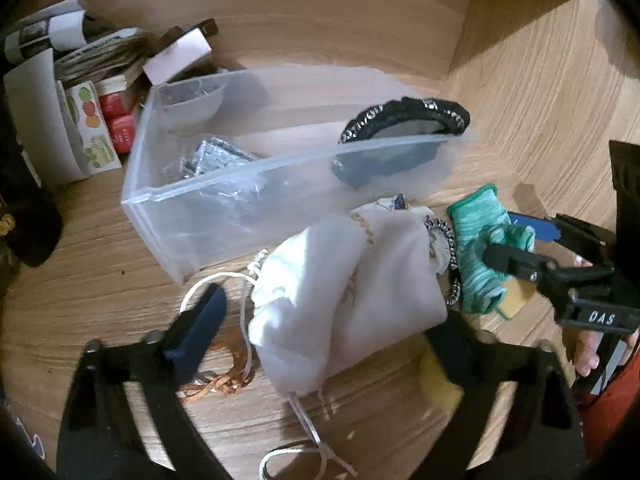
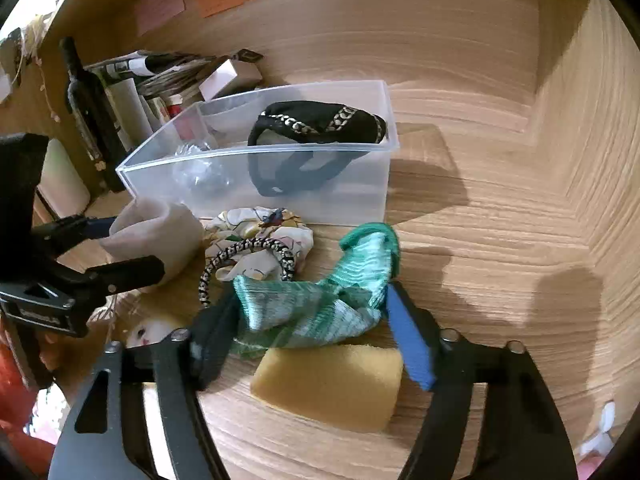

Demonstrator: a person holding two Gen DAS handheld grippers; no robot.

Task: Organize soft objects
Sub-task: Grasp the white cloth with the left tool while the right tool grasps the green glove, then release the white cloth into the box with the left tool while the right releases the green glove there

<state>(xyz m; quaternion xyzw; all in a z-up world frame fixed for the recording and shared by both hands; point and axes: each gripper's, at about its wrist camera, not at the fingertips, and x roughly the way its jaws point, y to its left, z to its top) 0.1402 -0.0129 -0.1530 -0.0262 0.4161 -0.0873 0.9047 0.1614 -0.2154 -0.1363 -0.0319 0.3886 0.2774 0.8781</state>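
Observation:
A clear plastic bin [image 1: 168, 200] [image 2: 352, 196] stands on the wooden desk and holds a black patterned headband [image 1: 404, 116] [image 2: 320, 120] and shiny wrapped items [image 1: 216, 160]. My left gripper [image 1: 332, 320] is wide open around a white drawstring pouch [image 1: 340, 288] [image 2: 156, 236] lying in front of the bin. My right gripper [image 2: 312, 320] [image 1: 516, 248] is open around a green knit sock [image 2: 320, 304] [image 1: 480, 256]. A floral scrunchie [image 2: 260, 232] and a black-and-white hair tie [image 2: 248, 252] lie between pouch and sock.
A yellow sponge [image 2: 332, 384] lies under the right gripper. Boxes, papers and a dark bottle [image 2: 84, 92] crowd the desk's back left [image 1: 80, 92]. A small doll face [image 2: 148, 332] lies at the left. Wooden walls enclose the back and right.

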